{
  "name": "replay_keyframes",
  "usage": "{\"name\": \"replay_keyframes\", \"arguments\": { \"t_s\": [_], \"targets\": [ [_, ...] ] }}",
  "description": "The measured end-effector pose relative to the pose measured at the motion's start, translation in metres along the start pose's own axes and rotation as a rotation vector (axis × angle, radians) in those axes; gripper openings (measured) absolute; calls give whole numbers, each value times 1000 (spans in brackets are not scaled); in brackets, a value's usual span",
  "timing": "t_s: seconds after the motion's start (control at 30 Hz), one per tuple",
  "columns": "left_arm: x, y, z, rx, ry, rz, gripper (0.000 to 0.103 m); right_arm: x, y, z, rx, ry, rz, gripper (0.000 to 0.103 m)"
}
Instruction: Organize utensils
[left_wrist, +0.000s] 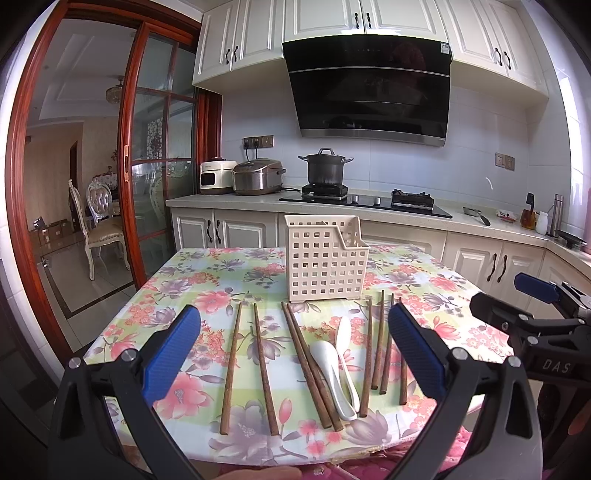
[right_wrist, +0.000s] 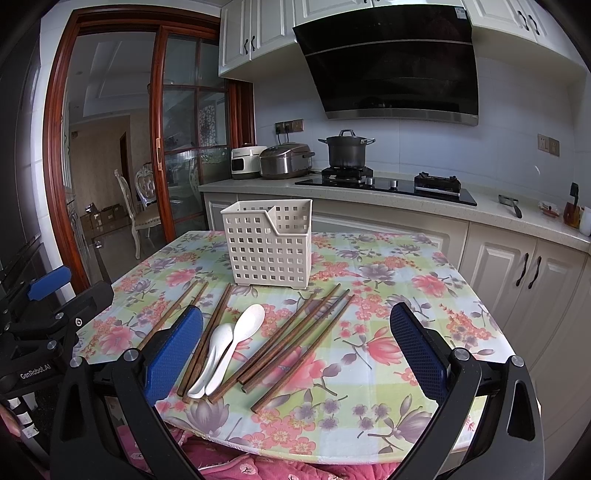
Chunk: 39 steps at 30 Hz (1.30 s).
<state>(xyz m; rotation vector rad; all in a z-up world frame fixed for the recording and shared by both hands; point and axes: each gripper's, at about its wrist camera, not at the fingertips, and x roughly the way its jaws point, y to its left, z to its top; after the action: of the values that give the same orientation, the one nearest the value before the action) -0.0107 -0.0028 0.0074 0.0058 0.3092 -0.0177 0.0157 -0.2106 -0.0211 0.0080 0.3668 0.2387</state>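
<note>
— Blue-padded jaws: how are they held?

— Both pairs are spread wide, with nothing gripped. The left gripper (left_wrist: 295, 343) is held low over the near table edge, fingers aimed at the basket; the right gripper (right_wrist: 297, 343) is posed likewise, just to its right.

— Can any writing be read?

— "DAS" is seen on the right gripper's body from the left wrist view; "GenRobot.AI" is seen on the left gripper's body from the right wrist view.

— Where are the utensils?

— Brown wooden chopsticks (left_wrist: 231, 369) are laid on the floral tablecloth (left_wrist: 192, 280), long axes running roughly from the near edge toward the basket. Two white spoons (left_wrist: 334, 369) are overlapped among them, handles toward the near edge. A cream perforated basket (left_wrist: 325, 258) is stood upright beyond them.
</note>
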Motion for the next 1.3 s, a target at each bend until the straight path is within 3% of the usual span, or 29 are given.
{"name": "replay_keyframes", "arguments": {
  "t_s": [1.3],
  "targets": [
    [0, 0, -3, 4, -6, -15, 98, 0, -1, -3, 10, -1, 2, 95]
  ]
}}
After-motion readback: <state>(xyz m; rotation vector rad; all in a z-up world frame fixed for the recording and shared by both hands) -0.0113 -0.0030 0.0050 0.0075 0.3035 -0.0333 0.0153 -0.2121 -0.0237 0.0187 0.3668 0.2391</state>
